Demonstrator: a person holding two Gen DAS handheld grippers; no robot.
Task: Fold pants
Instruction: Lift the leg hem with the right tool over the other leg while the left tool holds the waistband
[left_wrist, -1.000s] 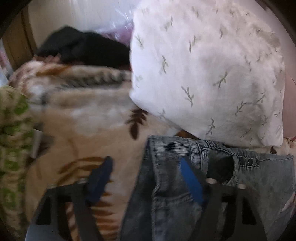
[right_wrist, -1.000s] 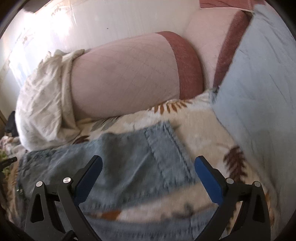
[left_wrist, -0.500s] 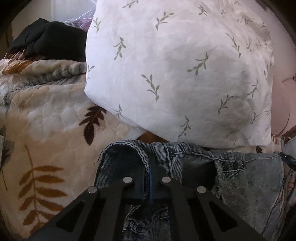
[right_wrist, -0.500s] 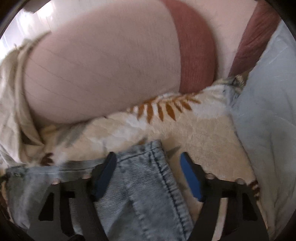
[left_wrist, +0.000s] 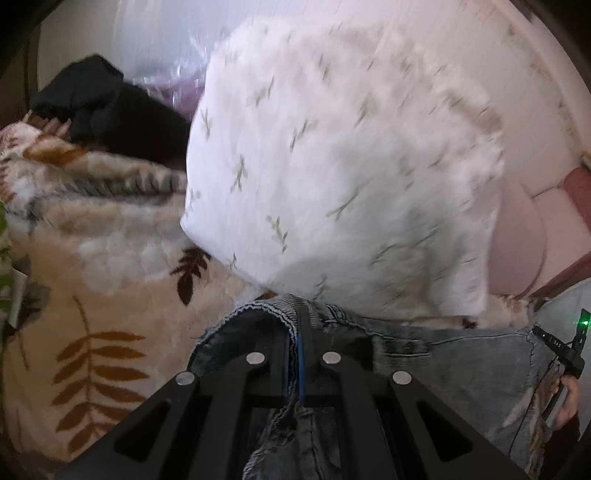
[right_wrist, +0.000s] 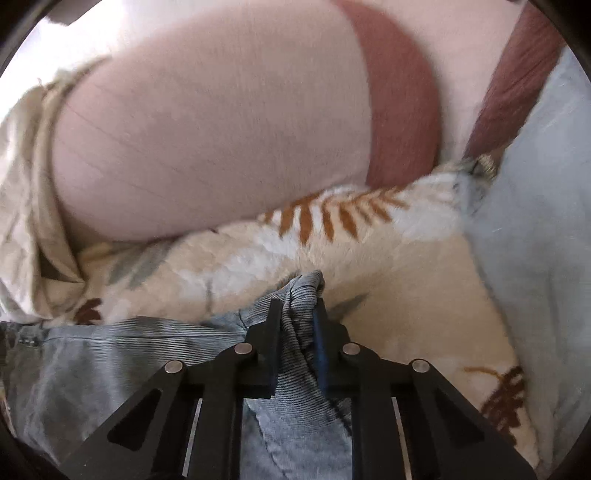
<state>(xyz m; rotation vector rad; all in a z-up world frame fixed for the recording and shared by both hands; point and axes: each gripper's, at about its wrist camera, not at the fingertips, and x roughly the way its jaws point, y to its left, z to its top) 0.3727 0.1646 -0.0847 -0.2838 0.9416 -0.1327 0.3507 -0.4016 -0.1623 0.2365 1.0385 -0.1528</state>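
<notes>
Light blue denim pants (left_wrist: 461, 369) lie on a cream blanket with brown leaf print (left_wrist: 92, 332). My left gripper (left_wrist: 295, 332) is shut on the waistband's left corner, which bunches between the jaws. In the right wrist view my right gripper (right_wrist: 297, 317) is shut on the other corner of the pants (right_wrist: 110, 362), with a fold of denim pinched between the fingers and poking out past the tips. The rest of the pants is hidden below both grippers.
A white pillow with leaf sprigs (left_wrist: 351, 166) lies just behind the waistband. A black garment (left_wrist: 103, 110) lies at the back left. A pink bolster with a dark red band (right_wrist: 221, 122) and a pale blue cover (right_wrist: 546, 240) border the blanket (right_wrist: 406, 295).
Both grippers were open a second ago. The left one closed on the waistband corner first; the right one moved forward over the pants' edge and has now closed on it.
</notes>
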